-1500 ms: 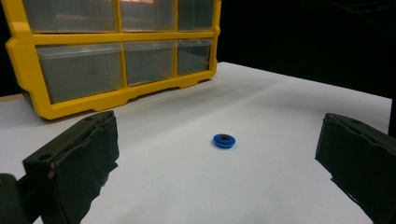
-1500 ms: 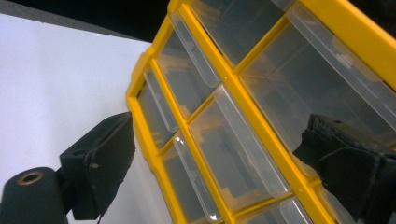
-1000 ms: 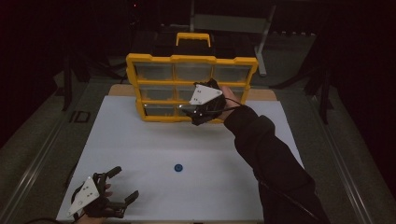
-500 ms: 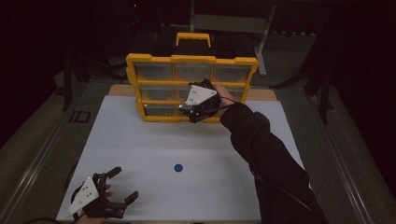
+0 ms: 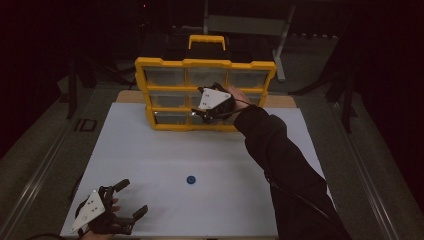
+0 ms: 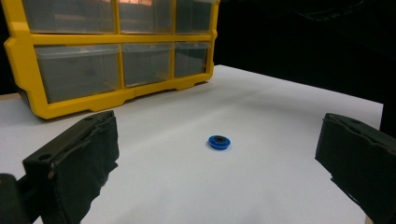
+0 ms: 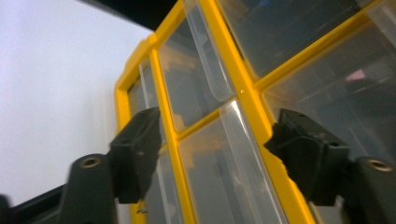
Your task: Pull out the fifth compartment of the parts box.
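Note:
A yellow drawer cabinet (image 5: 205, 95) with clear plastic drawers stands upright at the far side of the white table (image 5: 150, 165). My right gripper (image 5: 200, 112) is open right at its front, by the middle and lower middle drawers (image 7: 219, 140); its jaws straddle a clear drawer front, and I cannot tell whether they touch it. A small blue disc (image 5: 190, 179) lies flat on the table's middle. My left gripper (image 5: 127, 200) rests open at the near left corner, pointed toward the blue disc (image 6: 219, 141), with nothing between its jaws.
The cabinet (image 6: 112, 60) has a yellow carry handle (image 5: 206, 41) on top. A metal frame (image 5: 245, 25) stands in the dark behind it. Grey ledges (image 5: 45, 145) run along both sides of the table.
The right gripper has edged a little left and closer to the cabinet's front. The left gripper and the blue disc have stayed put.

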The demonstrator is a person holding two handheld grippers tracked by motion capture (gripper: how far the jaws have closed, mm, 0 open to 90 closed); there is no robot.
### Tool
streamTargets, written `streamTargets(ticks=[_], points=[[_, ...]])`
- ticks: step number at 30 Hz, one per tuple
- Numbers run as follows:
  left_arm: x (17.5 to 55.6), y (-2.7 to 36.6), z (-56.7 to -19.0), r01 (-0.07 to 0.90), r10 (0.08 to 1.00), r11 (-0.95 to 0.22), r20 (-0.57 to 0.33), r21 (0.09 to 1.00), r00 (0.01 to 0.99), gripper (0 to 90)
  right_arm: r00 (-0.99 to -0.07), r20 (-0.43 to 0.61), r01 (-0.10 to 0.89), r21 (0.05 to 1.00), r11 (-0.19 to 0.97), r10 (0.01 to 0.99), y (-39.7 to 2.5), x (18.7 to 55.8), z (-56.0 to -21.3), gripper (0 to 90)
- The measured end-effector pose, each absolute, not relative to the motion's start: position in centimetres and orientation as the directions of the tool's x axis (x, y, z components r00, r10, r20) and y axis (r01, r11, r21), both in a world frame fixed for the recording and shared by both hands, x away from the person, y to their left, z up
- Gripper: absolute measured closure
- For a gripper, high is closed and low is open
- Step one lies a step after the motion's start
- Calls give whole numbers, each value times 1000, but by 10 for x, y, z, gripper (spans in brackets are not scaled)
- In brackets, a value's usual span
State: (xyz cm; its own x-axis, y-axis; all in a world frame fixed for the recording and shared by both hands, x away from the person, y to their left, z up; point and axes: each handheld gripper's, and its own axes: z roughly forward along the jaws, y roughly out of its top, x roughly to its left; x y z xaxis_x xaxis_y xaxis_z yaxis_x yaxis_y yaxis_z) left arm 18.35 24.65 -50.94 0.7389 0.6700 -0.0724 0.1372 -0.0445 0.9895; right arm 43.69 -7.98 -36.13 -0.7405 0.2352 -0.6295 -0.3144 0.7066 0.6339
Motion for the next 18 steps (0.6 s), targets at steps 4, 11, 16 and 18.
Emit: streamTargets(ticks=[4,11,16,18], points=[[183,246,-510,140,673,-45,-74,989,736,0,-724,-665,-361,594,719,186,-79,440,-363,402],[183,246,-509,138,673,-44,-73,989,736,0,-685,-713,-404,543,736,151,-84,448,-366,509],[183,248,-509,143,678,-39,-79,989,731,0,-658,-743,-435,509,743,123,-86,452,-367,600],[183,248,-509,143,678,-38,-80,989,731,0,-650,-751,-444,498,745,114,-87,453,-367,627]])
